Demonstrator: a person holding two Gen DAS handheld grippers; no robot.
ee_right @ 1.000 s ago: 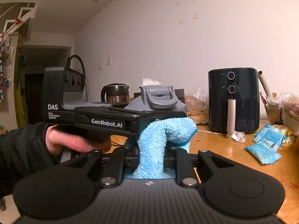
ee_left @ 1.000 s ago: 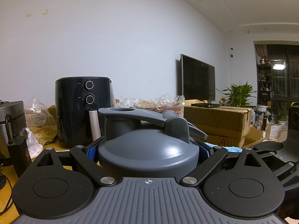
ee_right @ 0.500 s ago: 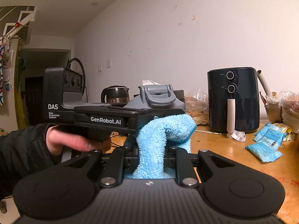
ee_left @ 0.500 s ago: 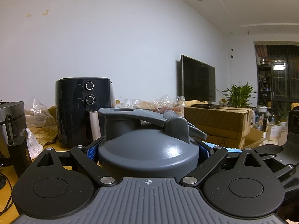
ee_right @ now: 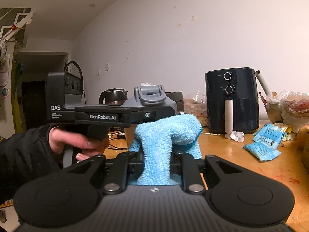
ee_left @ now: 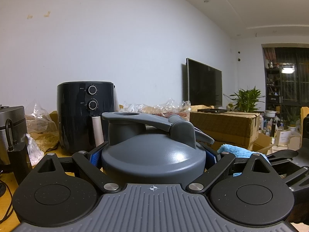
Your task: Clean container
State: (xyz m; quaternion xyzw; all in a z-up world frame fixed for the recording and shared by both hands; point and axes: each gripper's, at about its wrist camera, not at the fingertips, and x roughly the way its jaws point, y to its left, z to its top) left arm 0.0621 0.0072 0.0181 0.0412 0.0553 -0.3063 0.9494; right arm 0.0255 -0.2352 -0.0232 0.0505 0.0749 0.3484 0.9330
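Left gripper clamped on grey bottle at lid, bottle upright. Right gripper shut on blue cloth. Cloth sits just near-right of bottle (contact unclear); wipe stroke goes leftward, far.

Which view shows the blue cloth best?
The right wrist view: the blue cloth fills the centre, pinched upright in the right tongs, beside the grey container. The left wrist view catches only a blue edge behind the right-hand finger of the left tongs, which clamp the container's lid.
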